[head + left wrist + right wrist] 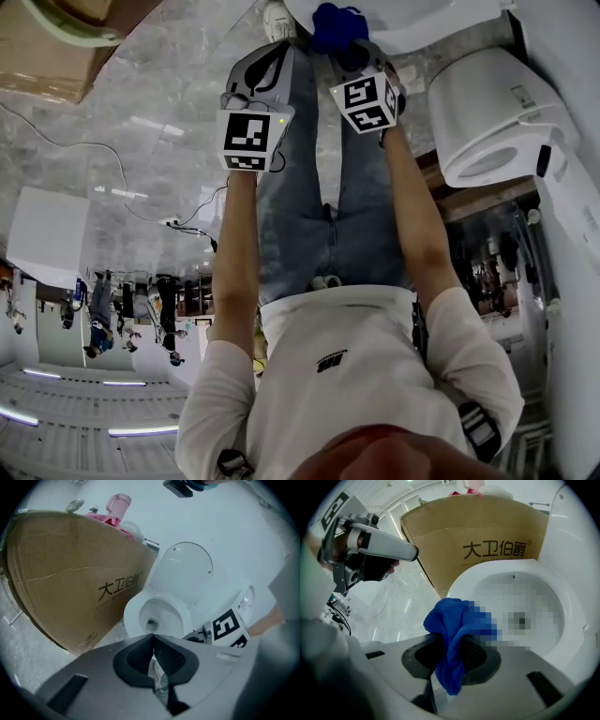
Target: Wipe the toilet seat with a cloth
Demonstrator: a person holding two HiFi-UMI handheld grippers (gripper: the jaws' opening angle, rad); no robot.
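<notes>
A white toilet (565,620) stands with its lid (187,569) raised and its bowl rim (136,606) bare. My right gripper (452,641) is shut on a bunched blue cloth (457,618), which hangs at the near edge of the rim; I cannot tell whether they touch. In the head view the blue cloth (337,26) shows just ahead of the right gripper (349,52). My left gripper (153,641) is shut with nothing between its pads. It is held off to the left of the bowl, and the right gripper view shows this left gripper (370,545) in the air.
A big cardboard box (70,583) stands close on the left of the toilet, with a pink bottle (118,503) on top of it. A second white toilet (497,122) is at the right in the head view. A cable (103,150) lies on the marble floor.
</notes>
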